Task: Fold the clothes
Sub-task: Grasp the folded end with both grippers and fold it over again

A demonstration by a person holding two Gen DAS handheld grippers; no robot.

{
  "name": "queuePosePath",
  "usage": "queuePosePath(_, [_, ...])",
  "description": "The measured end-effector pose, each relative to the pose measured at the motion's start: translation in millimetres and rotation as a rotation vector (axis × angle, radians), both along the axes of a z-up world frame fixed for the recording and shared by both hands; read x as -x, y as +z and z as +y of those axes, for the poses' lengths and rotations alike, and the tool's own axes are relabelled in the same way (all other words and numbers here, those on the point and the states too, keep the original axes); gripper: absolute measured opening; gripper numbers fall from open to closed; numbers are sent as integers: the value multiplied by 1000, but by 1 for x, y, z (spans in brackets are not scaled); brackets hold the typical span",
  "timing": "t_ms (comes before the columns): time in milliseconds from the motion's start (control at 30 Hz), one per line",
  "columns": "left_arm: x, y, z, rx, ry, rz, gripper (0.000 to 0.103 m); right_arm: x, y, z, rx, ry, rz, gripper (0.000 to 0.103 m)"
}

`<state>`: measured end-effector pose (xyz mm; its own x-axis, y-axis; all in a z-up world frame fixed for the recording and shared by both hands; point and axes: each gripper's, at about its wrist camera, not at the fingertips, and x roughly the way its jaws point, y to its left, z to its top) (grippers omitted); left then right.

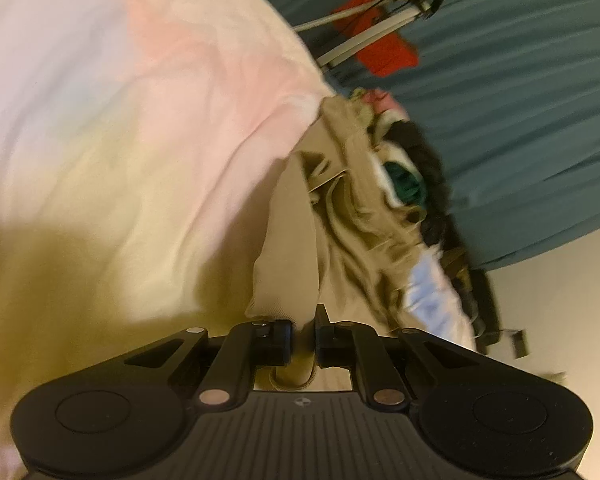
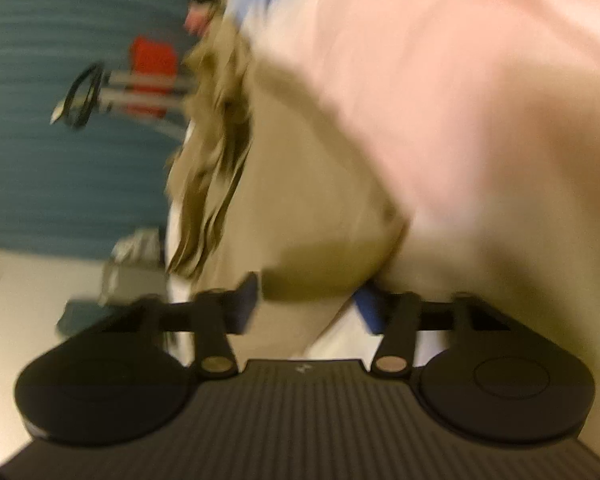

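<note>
the khaki garment (image 1: 288, 240) is the piece in hand. one end of it runs straight into the left hand-held gripper (image 1: 303, 338), whose jaws are pressed nearly together with a fold of the cloth pinched between them. from there it stretches away toward a crumpled, bunched part (image 1: 364, 200) farther off. in the right wrist view the same khaki cloth (image 2: 300, 200) hangs down into the gap of the right hand-held gripper (image 2: 306, 306); its jaws stand partly apart with the cloth's edge between the blue pads (image 2: 246, 300), and the blur makes it impossible to say whether they press on it yet.

as a judgement, folding of this piece has barely begun: it is still creased and gathered, with no flat fold showing, and the two ends look to be only now taken up for spreading or doubling over. beyond it lies a heap of other clothes (image 1: 404, 184), dark, green and pale blue, none of them visibly folded, so most of the work seems left.

a large pale pink sheet (image 1: 120, 120), tinted with soft yellow and blue, lies beside and partly over the khaki. behind are teal pleated curtains (image 1: 520, 100), a metal rack (image 1: 364, 28) with something red (image 1: 384, 52) on it, and a pale floor (image 2: 28, 292) with small clutter.
</note>
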<state>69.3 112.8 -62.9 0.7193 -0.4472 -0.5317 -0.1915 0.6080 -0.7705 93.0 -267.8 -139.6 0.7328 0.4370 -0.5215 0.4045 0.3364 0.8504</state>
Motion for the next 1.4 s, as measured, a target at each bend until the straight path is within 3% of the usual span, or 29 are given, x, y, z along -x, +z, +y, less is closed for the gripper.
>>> queuePosePath(100, [3,7,-1,20,-4,-47,10,1,4,-8,59,-67,-15,18])
queuePosePath(200, [3,13,-4,12,-14,-75,9,3,15,-6,95,-76,-54,12])
queuePosePath(433, [29,51,2,61,-41,-211,8,32,73,-3,176,-99,-262,9])
queuePosePath(567, [73,70,5,107,-59,-243,8,83,102,-4,205,-101,-361,9])
queuePosePath(833, [181,82,9,147,-50,-201,8,204,107,3,208,-128,-412,9])
queuePosePath(933, [186,84,7,148,-45,-190,8,222,109,5,219,-147,-408,9])
queuePosePath(1000, [183,86,7,149,-48,-183,9,209,113,0,210,-130,-389,9])
queuePosePath(1133, [125,90,2,168,-50,-123,9,154,130,-15,205,-69,-318,10])
queuePosePath(1267, [56,91,-9,91,-24,-74,9,77,140,-19,166,-50,-216,10])
queuePosePath(1400, [-18,79,-23,-23,-1,9,9,5,121,-23,98,-75,-83,10])
